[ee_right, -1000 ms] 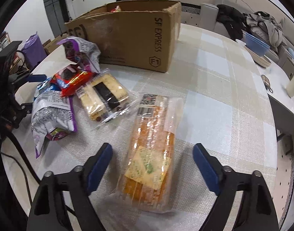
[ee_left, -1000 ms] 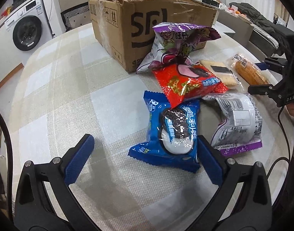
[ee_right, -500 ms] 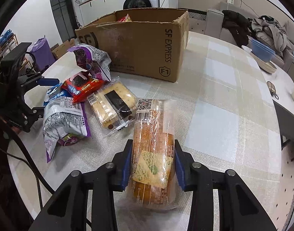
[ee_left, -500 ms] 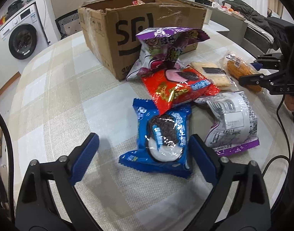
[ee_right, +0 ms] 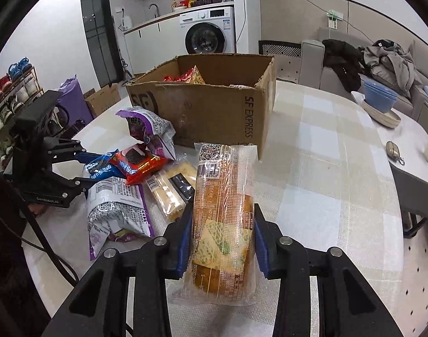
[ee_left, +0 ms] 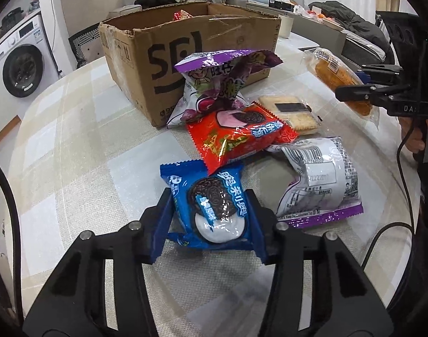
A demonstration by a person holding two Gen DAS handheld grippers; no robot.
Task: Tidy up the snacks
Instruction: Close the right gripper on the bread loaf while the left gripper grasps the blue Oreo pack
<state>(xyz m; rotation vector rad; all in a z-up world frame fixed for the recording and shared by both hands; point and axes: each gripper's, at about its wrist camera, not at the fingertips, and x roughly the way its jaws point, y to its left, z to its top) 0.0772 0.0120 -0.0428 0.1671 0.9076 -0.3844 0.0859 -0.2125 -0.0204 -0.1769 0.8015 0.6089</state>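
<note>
Snacks sit in a loose pile on the checked tablecloth [ee_left: 73,151] in front of the cardboard box [ee_left: 185,47]. My left gripper [ee_left: 211,219] is clamped on the blue cookie pack [ee_left: 211,207], both pads pressed to its sides; whether the pack is clear of the cloth I cannot tell from this angle. My right gripper [ee_right: 222,238] squeezes the clear-wrapped bread loaf [ee_right: 223,210], held above the table with its barcode end pointing toward the box. Red cookie pack [ee_left: 236,134] overlaps the blue pack's far corner. Purple-topped bag [ee_left: 222,84] leans against the box front. Cracker pack [ee_left: 289,112] lies just beside the red one; white-and-purple bag [ee_left: 317,179] lies face down to the right. Box is open, red wrappers [ee_right: 185,77] showing inside.
</note>
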